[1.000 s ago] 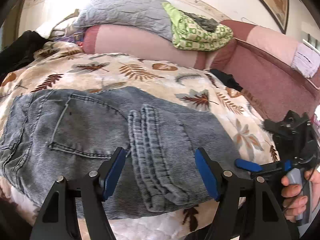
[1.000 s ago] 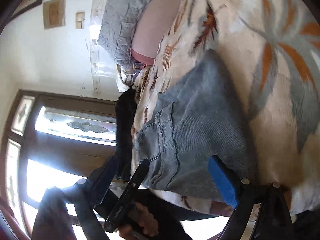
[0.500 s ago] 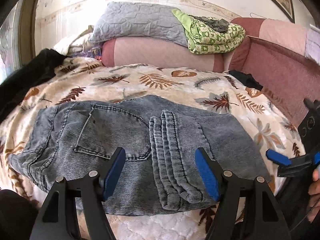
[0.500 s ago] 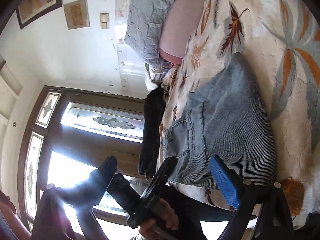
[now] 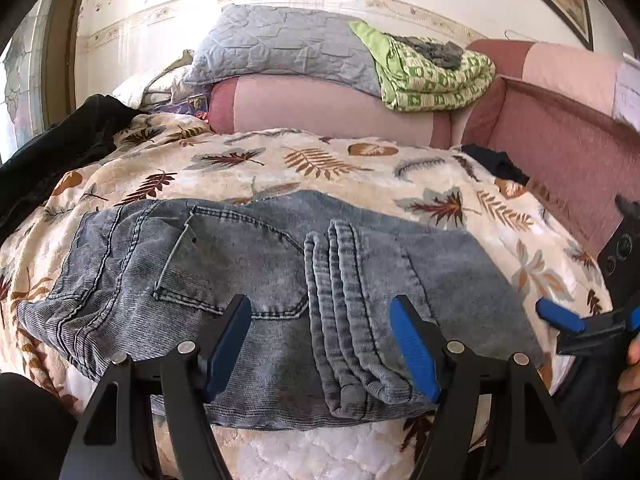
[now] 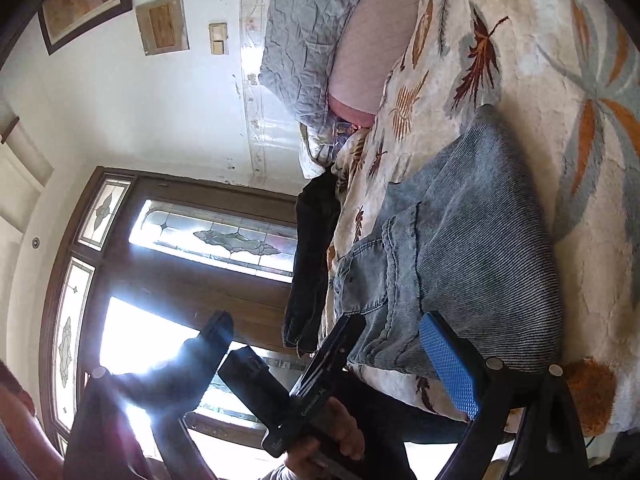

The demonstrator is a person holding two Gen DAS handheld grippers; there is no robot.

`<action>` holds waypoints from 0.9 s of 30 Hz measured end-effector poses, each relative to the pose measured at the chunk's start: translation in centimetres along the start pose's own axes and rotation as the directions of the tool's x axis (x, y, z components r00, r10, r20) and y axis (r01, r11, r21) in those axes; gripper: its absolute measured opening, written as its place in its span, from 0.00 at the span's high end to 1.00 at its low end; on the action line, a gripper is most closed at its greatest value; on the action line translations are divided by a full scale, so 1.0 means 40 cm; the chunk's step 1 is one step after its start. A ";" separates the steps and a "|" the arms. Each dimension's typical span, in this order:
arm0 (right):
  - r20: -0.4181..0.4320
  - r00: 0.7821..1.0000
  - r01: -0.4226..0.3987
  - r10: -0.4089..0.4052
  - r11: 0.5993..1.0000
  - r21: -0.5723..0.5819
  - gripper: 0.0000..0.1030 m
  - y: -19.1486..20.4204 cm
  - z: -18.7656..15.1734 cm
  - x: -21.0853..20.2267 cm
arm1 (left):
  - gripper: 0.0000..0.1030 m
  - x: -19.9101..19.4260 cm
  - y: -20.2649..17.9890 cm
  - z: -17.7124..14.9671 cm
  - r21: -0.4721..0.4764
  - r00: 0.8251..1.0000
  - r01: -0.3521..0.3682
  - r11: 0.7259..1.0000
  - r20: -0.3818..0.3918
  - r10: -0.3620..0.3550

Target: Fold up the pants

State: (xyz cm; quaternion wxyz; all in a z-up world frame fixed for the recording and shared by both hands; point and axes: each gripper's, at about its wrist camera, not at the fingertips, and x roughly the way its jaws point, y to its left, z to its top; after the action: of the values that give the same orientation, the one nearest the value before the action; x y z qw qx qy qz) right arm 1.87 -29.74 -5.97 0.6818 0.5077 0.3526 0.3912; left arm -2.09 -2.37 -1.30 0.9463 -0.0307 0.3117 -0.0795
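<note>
Tools (image 5: 320, 336) (image 6: 332, 356) open above folded pants (image 5: 256, 280); leaf-print bedspread (image 5: 320, 160), wall behind.

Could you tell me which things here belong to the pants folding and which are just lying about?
Job:
- folded jeans
- left hand-held gripper, open
- right hand-held gripper, open

Lying about:
- leaf-print bedspread under the jeans
- grey quilted pillow
- green patterned blanket
- dark garment at the bed's edge
</note>
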 end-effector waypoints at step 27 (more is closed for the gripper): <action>-0.150 0.988 0.020 -0.023 1.000 -0.022 0.07 0.018 0.020 0.148 | 0.25 -0.095 0.591 -0.104 -0.808 0.989 -0.146 0.571 -0.142 0.052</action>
State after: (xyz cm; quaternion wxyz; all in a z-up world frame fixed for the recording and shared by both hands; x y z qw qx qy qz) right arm 5.07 -24.66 -5.59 0.6626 0.4659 0.4044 0.4247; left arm -4.46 21.54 -4.97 0.8116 -0.4408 0.3627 0.1242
